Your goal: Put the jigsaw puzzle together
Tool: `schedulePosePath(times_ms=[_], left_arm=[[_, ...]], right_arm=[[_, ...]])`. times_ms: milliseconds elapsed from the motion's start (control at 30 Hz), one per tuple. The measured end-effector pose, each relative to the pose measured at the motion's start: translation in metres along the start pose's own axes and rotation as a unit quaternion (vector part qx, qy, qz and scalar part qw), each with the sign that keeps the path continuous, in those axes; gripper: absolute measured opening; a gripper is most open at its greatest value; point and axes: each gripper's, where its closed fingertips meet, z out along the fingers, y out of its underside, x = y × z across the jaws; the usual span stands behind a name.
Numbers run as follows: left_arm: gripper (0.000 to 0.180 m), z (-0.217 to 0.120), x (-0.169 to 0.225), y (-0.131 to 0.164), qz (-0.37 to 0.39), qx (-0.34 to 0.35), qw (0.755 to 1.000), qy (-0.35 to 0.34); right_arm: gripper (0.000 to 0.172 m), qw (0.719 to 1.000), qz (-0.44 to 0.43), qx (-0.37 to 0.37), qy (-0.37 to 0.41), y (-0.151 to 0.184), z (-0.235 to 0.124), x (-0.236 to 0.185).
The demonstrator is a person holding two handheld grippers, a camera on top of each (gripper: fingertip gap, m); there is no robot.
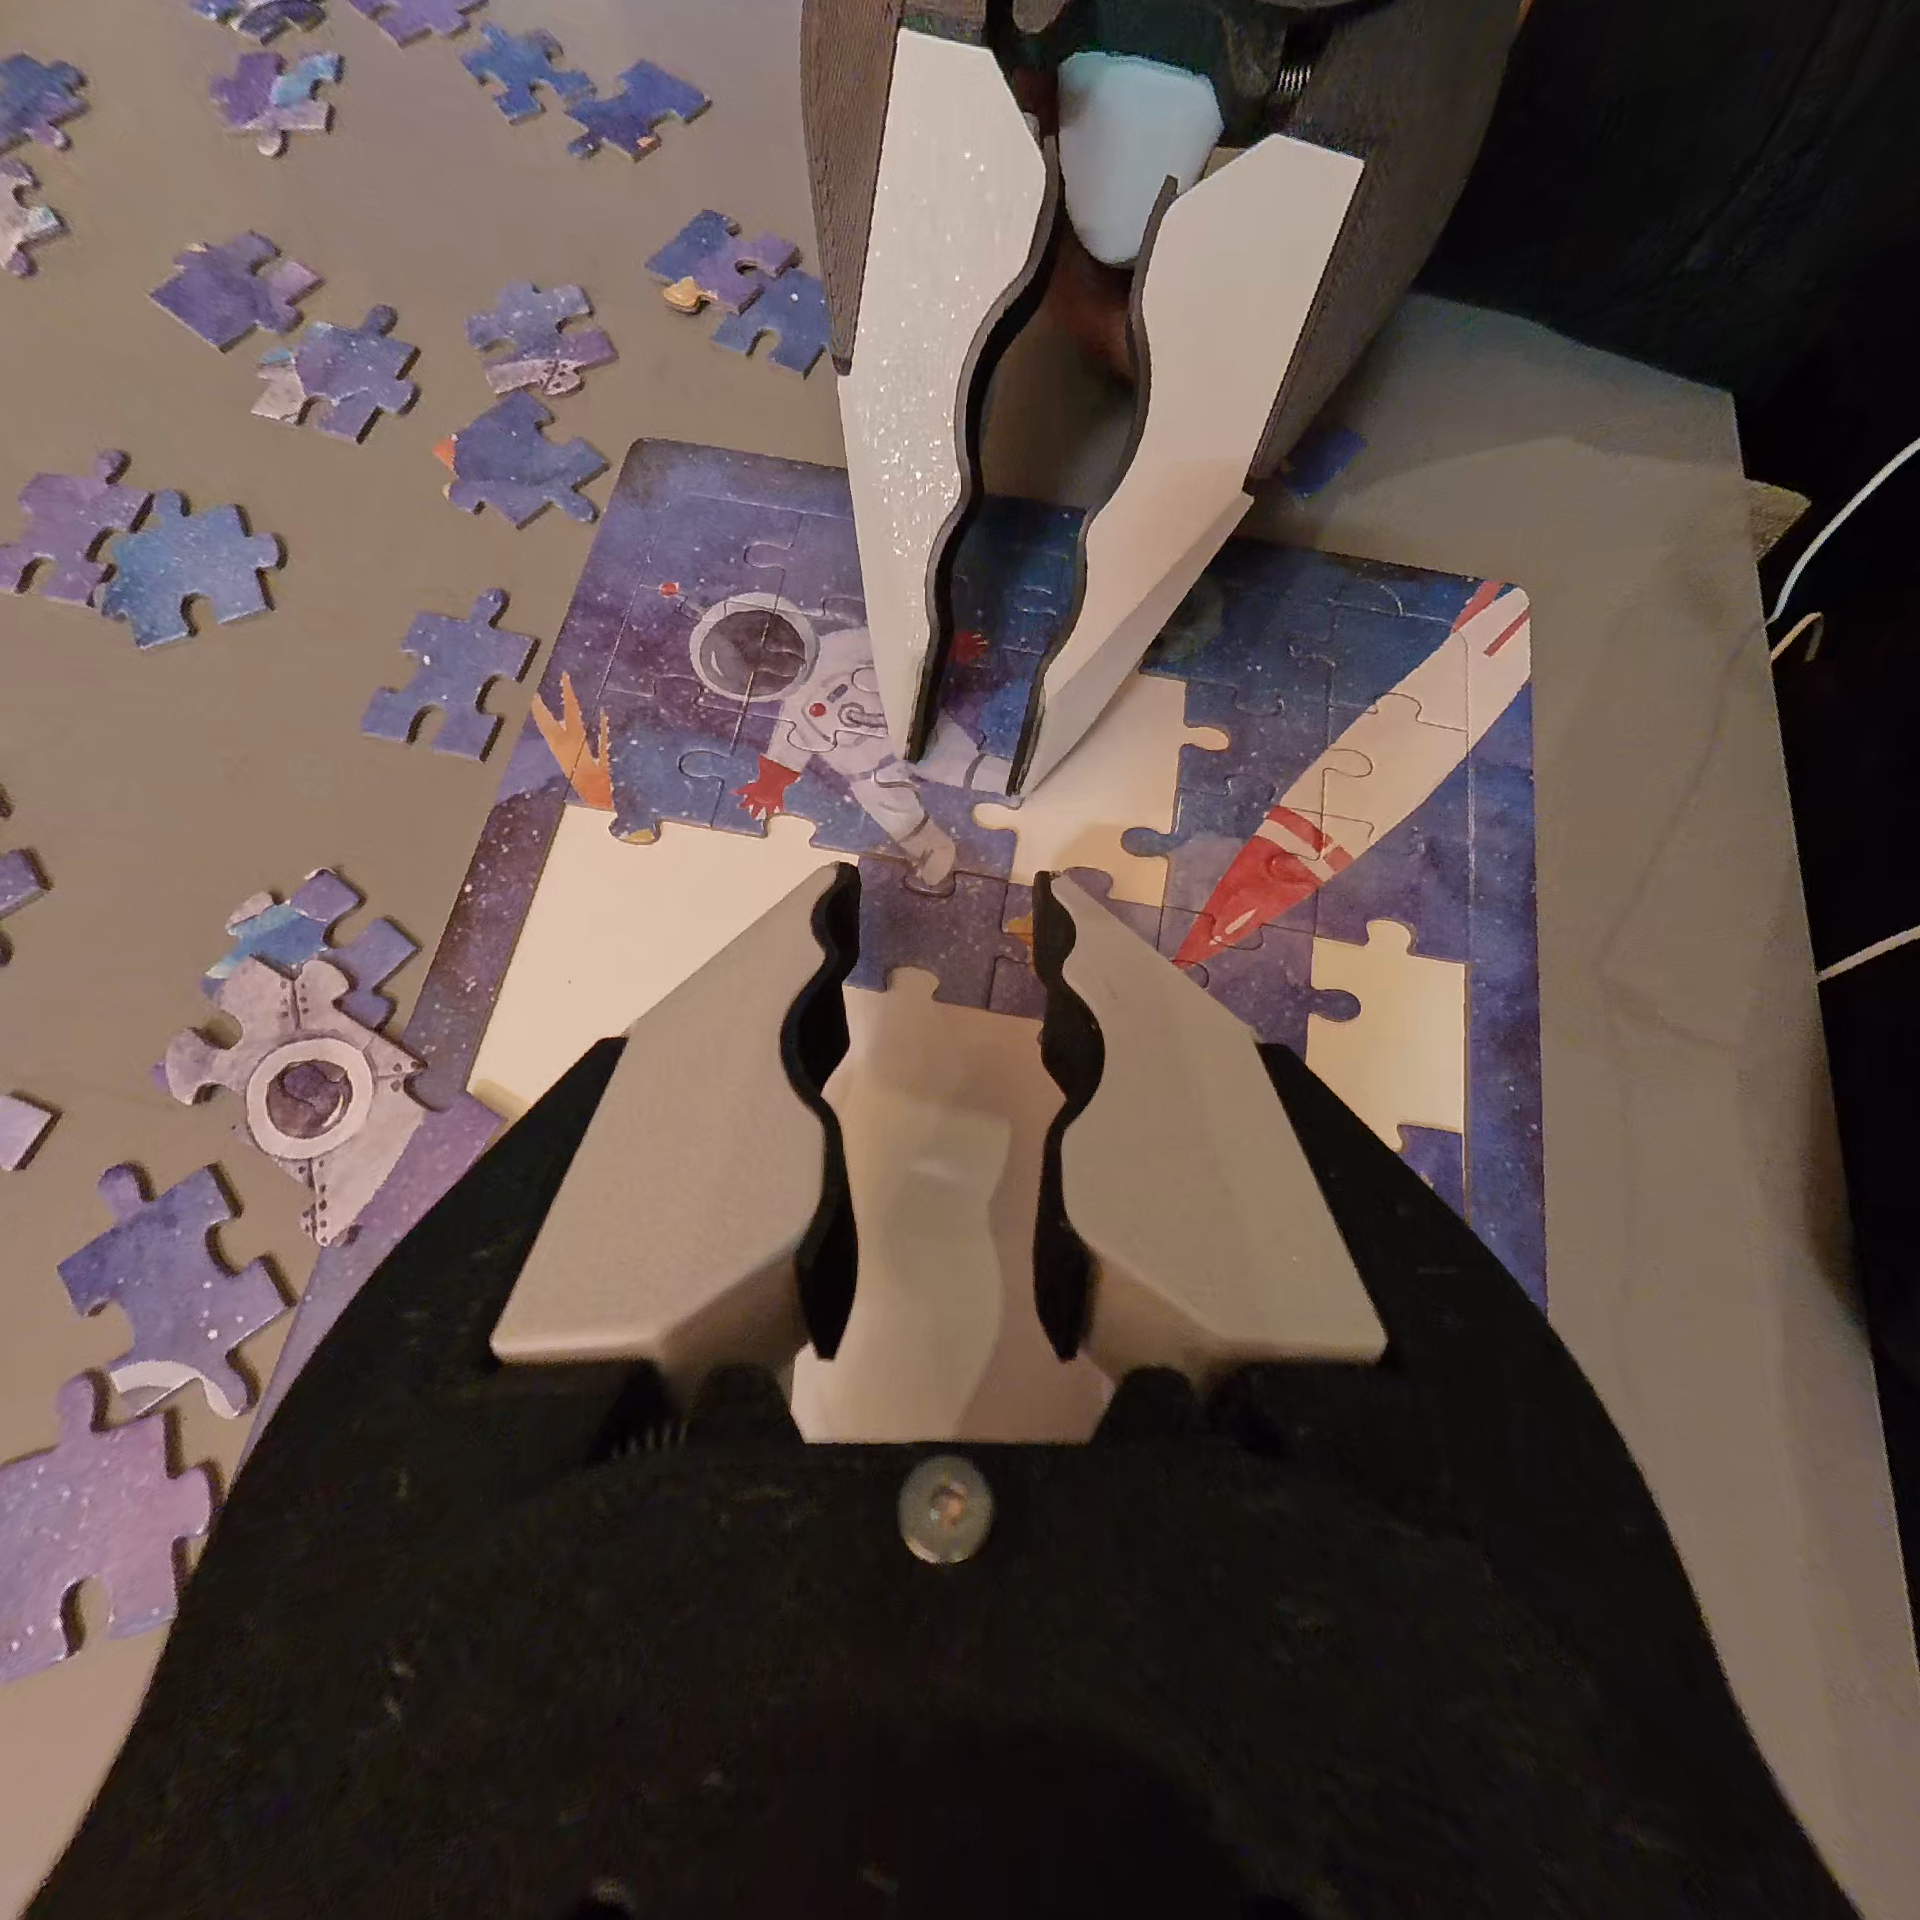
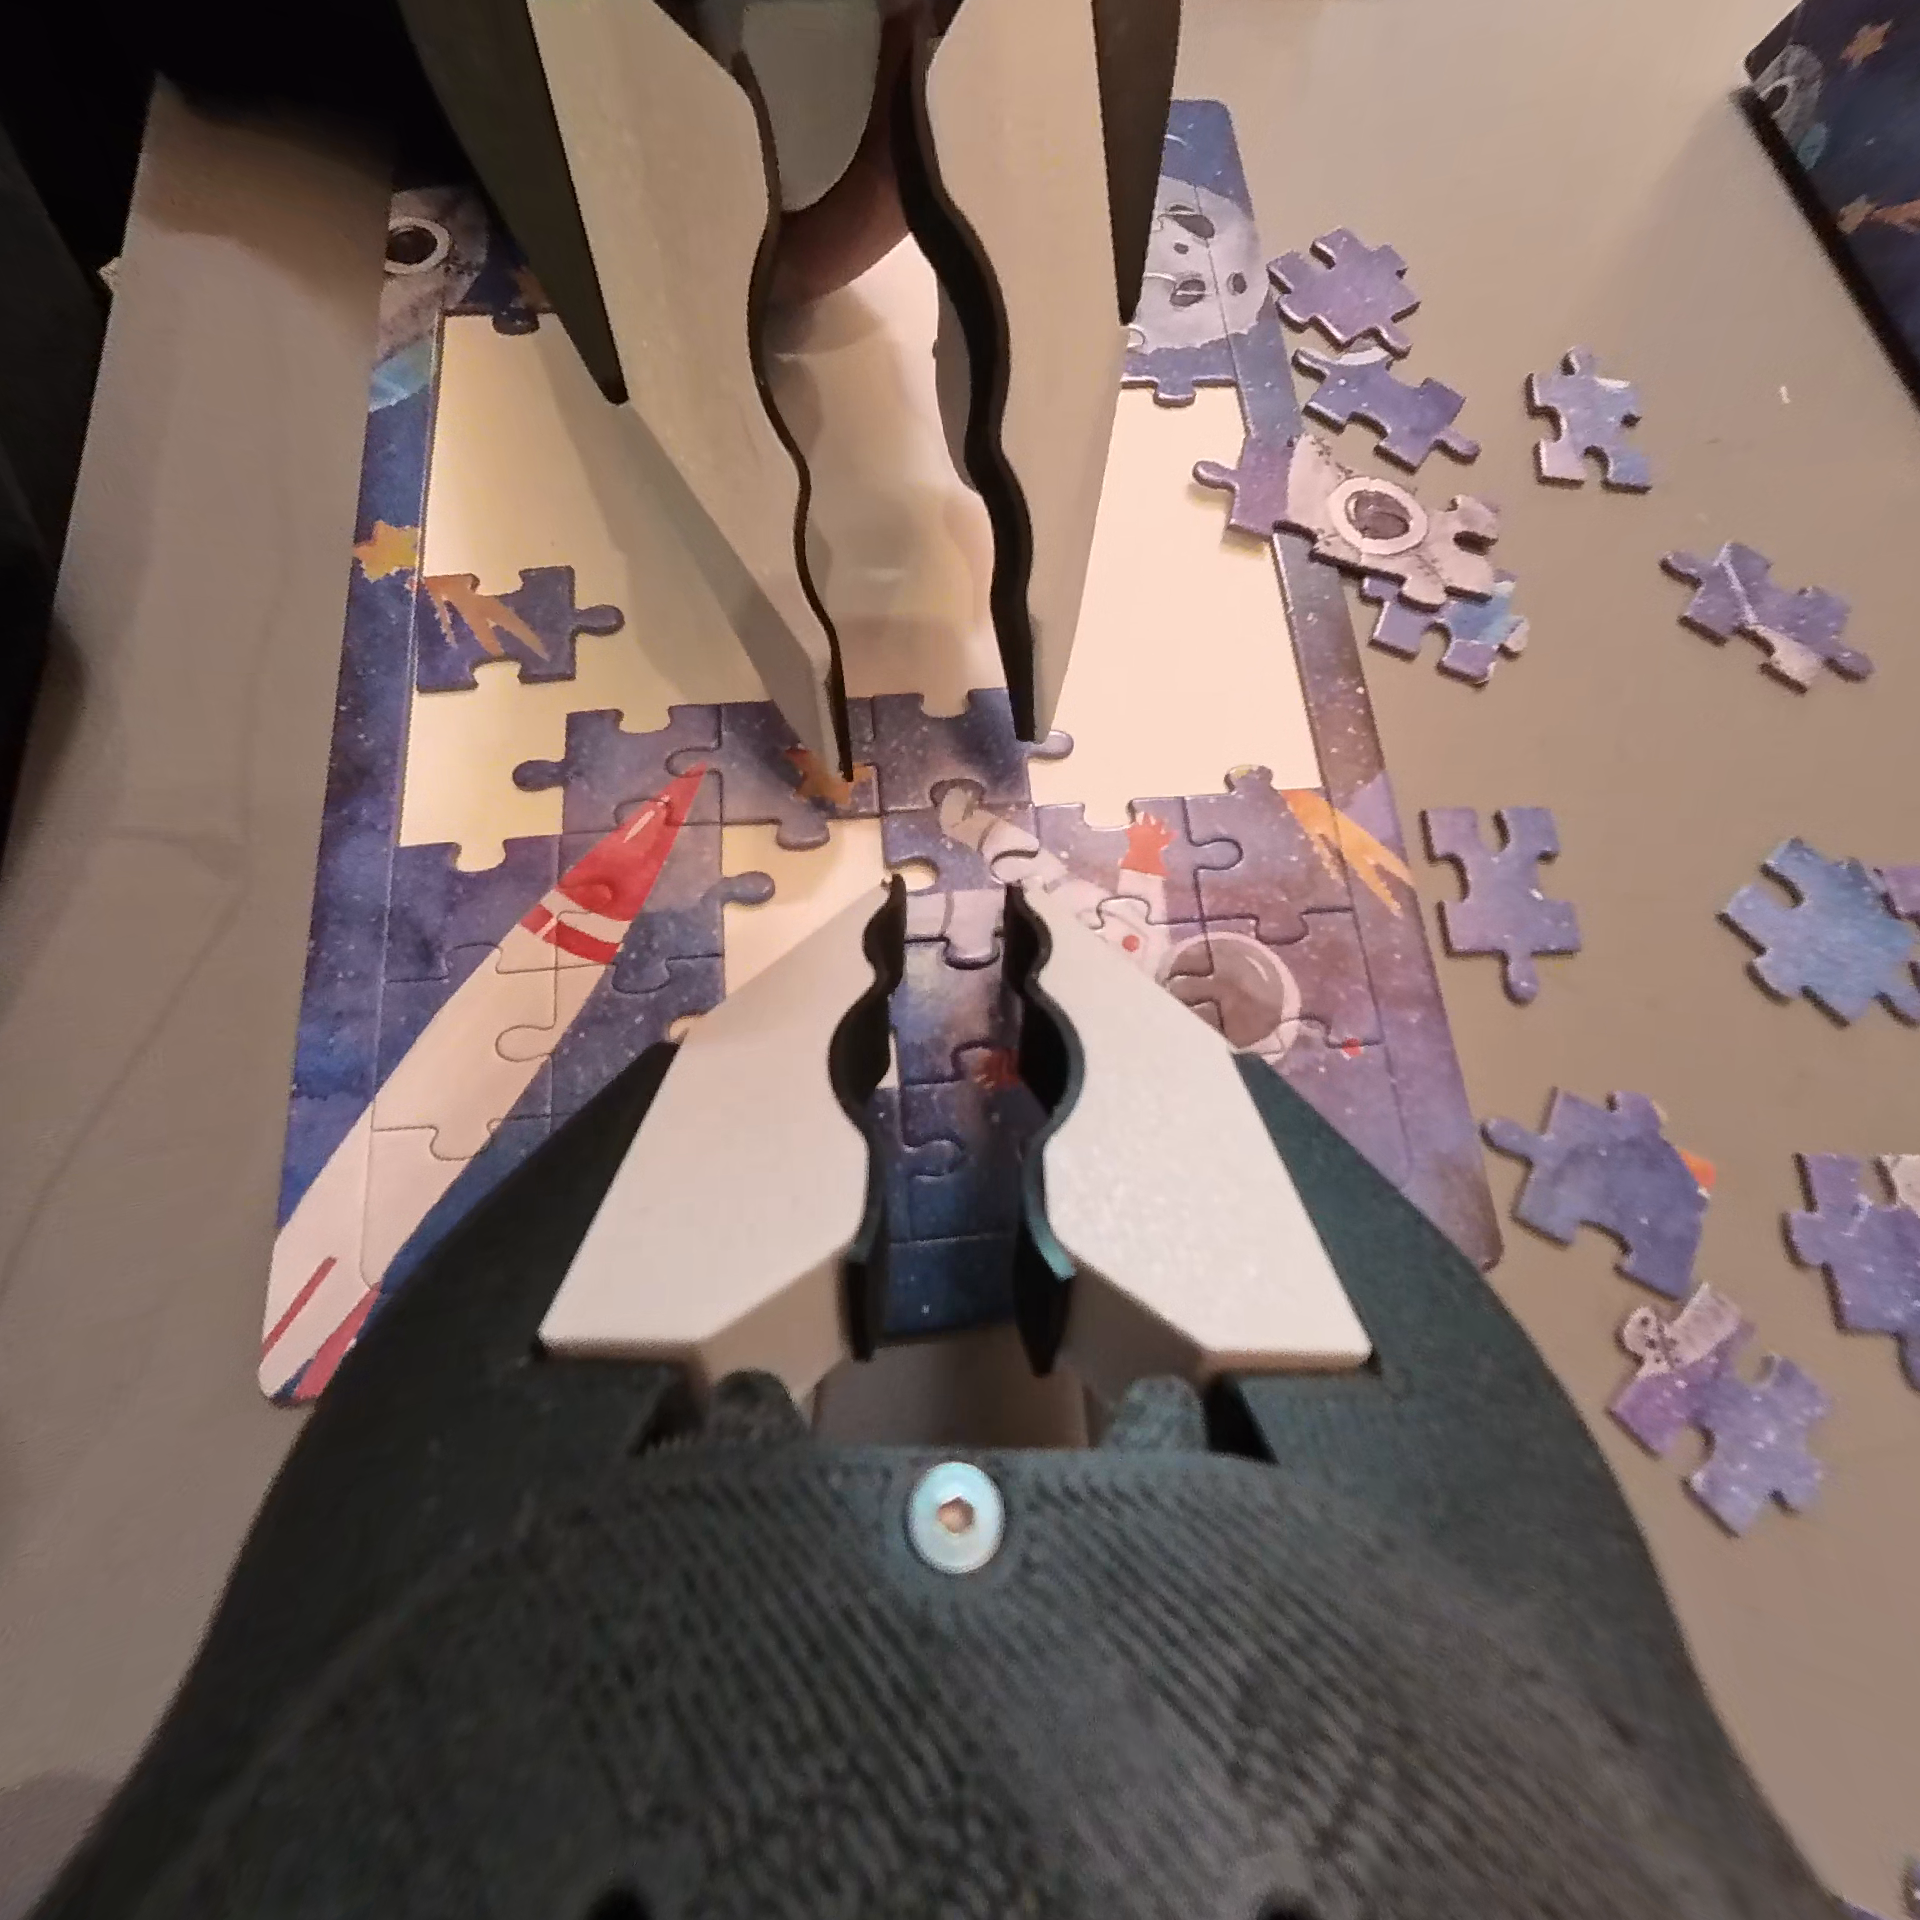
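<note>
A space-themed jigsaw lies partly assembled in its tray [image 1: 1496, 935], with an astronaut [image 1: 769, 665] and a red and white rocket [image 1: 1382, 769]. My left gripper [image 1: 940, 891] is open, with its tips low over joined dark blue pieces [image 1: 935, 935] in the tray's middle and nothing between the pads. It also shows at the top of the right wrist view [image 2: 935, 753]. My right gripper [image 2: 953, 899] faces it from the opposite side. It is open and narrower, over the placed pieces by the astronaut's legs [image 2: 966, 914]. It also shows in the left wrist view [image 1: 971, 769]. Neither holds a piece.
Several loose blue and purple pieces [image 1: 197, 571] lie scattered on the grey table [image 1: 125, 790] beside the tray; they also show in the right wrist view [image 2: 1507, 894]. A porthole piece [image 1: 301, 1091] overlaps the tray's border. A dark box lid [image 2: 1849, 156] sits at the far corner. A white cable [image 1: 1829, 540] hangs past the table edge. The grippers are tip to tip, or close to it.
</note>
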Motion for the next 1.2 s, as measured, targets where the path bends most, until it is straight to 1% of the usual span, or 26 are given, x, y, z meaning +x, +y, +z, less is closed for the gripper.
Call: schedulePosePath(times_ms=[367, 500, 700, 867, 1000, 1067, 1200], left_arm=[[0.032, 0.0006, 0.0011, 0.0006, 0.003, -0.003, 1.0, 0.002], [0.033, 0.0006, 0.0022, 0.0006, 0.005, -0.003, 1.0, 0.005], [0.032, 0.0006, 0.0037, -0.0001, 0.014, -0.001, 1.0, 0.005], [0.022, 0.0002, 0.0027, -0.0024, 0.031, 0.006, 0.999, -0.009], [0.013, 0.0034, -0.0016, 0.0019, 0.025, -0.012, 0.999, -0.022], [0.013, 0.0055, -0.0021, 0.0058, 0.02, -0.026, 0.999, -0.02], [0.012, 0.0059, -0.0021, 0.0068, 0.014, -0.029, 0.999, -0.017]], right_arm=[[0.02, 1.0, 0.009, 0.003, -0.007, -0.0007, 0.001, -0.0011], [0.027, 0.999, 0.026, 0.007, -0.022, -0.0014, 0.0026, -0.0037], [0.026, 1.0, 0.017, 0.008, -0.015, -0.0025, 0.0008, -0.0029], [0.02, 1.0, 0.014, 0.023, -0.009, -0.0076, -0.0039, -0.0007], [0.015, 1.0, 0.015, 0.014, -0.003, -0.0051, -0.0021, 0.0012], [0.016, 1.0, 0.018, 0.002, -0.003, -0.0007, 0.0012, 0.0016], [0.016, 1.0, 0.017, -0.001, -0.001, -0.0005, 0.0022, 0.0013]])
